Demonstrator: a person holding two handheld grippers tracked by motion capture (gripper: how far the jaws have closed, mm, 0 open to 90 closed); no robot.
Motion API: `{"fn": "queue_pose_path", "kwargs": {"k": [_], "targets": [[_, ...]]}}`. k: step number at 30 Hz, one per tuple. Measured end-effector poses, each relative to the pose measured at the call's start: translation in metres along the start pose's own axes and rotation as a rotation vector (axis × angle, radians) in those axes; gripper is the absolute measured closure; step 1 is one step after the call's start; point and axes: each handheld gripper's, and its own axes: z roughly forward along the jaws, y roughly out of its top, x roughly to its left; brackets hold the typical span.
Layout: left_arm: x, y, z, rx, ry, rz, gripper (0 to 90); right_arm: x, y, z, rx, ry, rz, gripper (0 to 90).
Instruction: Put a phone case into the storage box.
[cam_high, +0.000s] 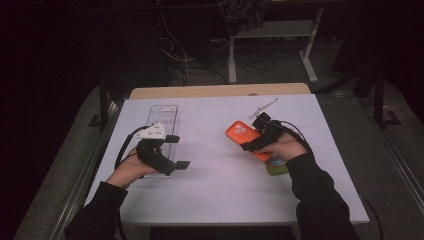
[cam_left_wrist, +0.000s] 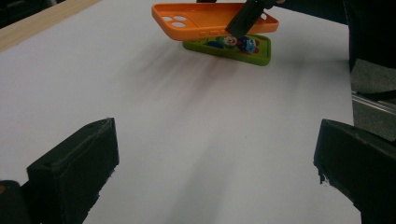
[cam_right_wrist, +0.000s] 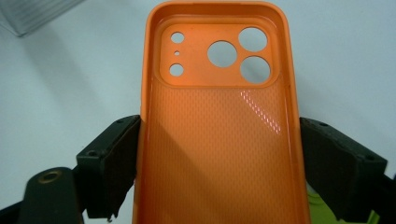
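The right gripper clamps the orange silicone phone case across its width, lifted above the green printed phone case. The left gripper stands wide open, empty. Next: carry it toward the clear plastic tray.

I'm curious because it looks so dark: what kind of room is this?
Probably a lab or workshop set up for recording. A white-topped table stands among tangled black cables on the floor, and a person works with hand-held grippers, one holding an orange plastic phone case.

Black sleeves reach both wrists. The left gripper is black, topped by a pale three-cornered plate, trailing a black cable. The right gripper shows screwed black pads.
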Motion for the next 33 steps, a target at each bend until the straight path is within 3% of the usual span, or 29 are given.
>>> {"fn": "queue_pose_path", "kwargs": {"k": [10, 21, 27, 30, 33], "targets": [[0.001, 0.018, 0.026, 0.016, -0.034, 0.039, 0.0, -0.003, -0.006, -0.004, 0.013, 0.007, -0.037, 15.2], [-0.002, 0.029, 0.048, 0.037, -0.094, 0.091, 0.0, 0.002, -0.01, -0.006, -0.009, 0.064, -0.1, 15.1], [-0.006, 0.028, 0.049, 0.079, -0.095, 0.135, 0.0, 0.01, -0.01, 0.0, 0.017, 0.087, -0.215, 15.1], [-0.007, 0.028, 0.048, 0.081, -0.097, 0.144, 0.0, 0.014, -0.01, 0.002, 0.029, 0.096, -0.233, 15.1], [-0.01, 0.03, 0.047, 0.083, -0.103, 0.164, 0.0, 0.022, -0.009, 0.007, 0.032, 0.127, -0.304, 15.1]]}}
